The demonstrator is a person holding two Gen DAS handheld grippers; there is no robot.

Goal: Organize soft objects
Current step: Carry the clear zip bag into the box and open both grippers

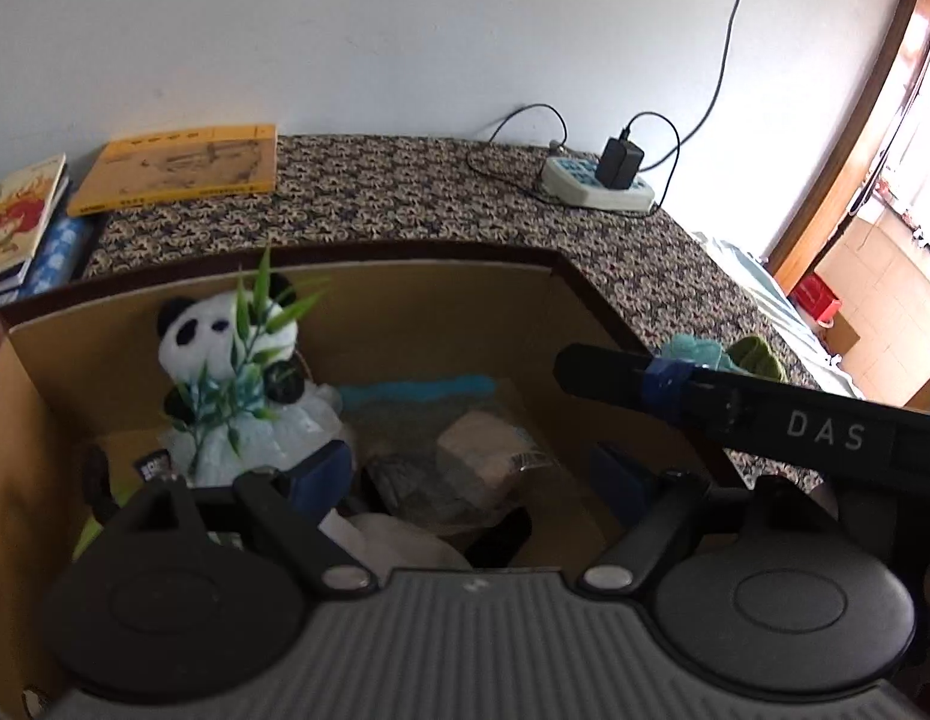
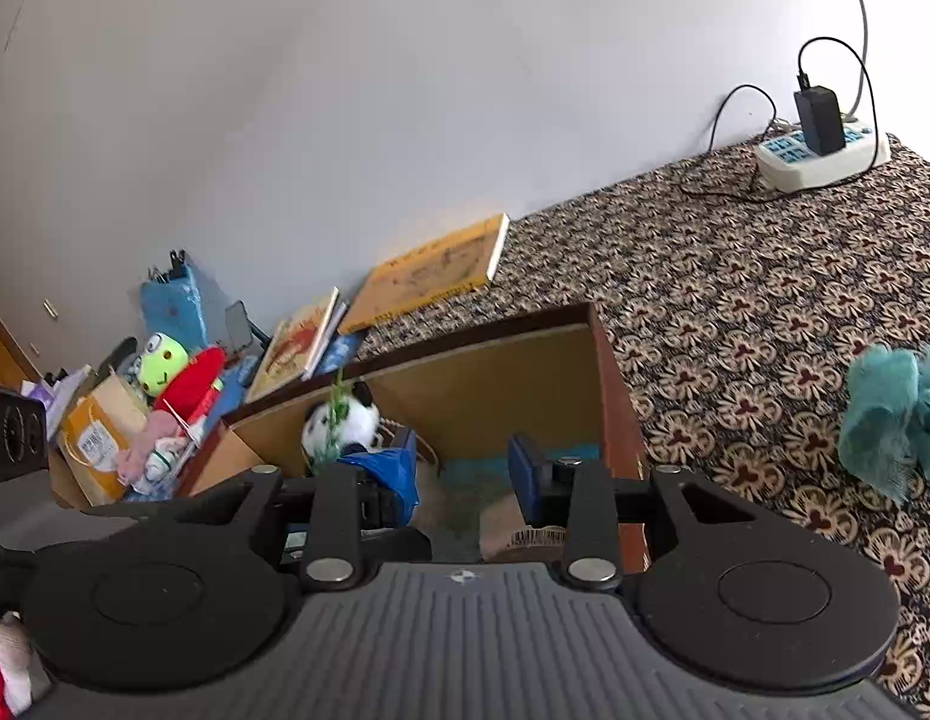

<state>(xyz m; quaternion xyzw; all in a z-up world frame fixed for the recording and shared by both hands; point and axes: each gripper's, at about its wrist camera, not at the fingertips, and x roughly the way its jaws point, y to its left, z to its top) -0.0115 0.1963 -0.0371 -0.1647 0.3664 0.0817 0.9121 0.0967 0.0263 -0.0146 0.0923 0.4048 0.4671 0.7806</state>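
A cardboard box [image 1: 441,300] with a dark rim stands on the patterned table. A panda plush [image 1: 225,342] with green bamboo leaves sits inside at the back left, beside a blue-edged cloth [image 1: 423,387] and bagged soft items [image 1: 483,456]. My left gripper [image 1: 471,474] is open and empty over the box. My right gripper [image 2: 465,468] is open and empty over the box [image 2: 489,372]; the panda [image 2: 345,423] shows past its left finger. A teal cloth [image 2: 891,414] lies on the table to the right; it also shows in the left wrist view [image 1: 699,351]. The right gripper's body [image 1: 765,408] crosses the left view.
A yellow book [image 1: 183,171] and stacked books [image 1: 21,222] lie behind the box. A power strip [image 1: 597,180] with a charger sits at the back right. A pile with a green frog plush [image 2: 162,363] and a red item [image 2: 192,387] lies left of the box.
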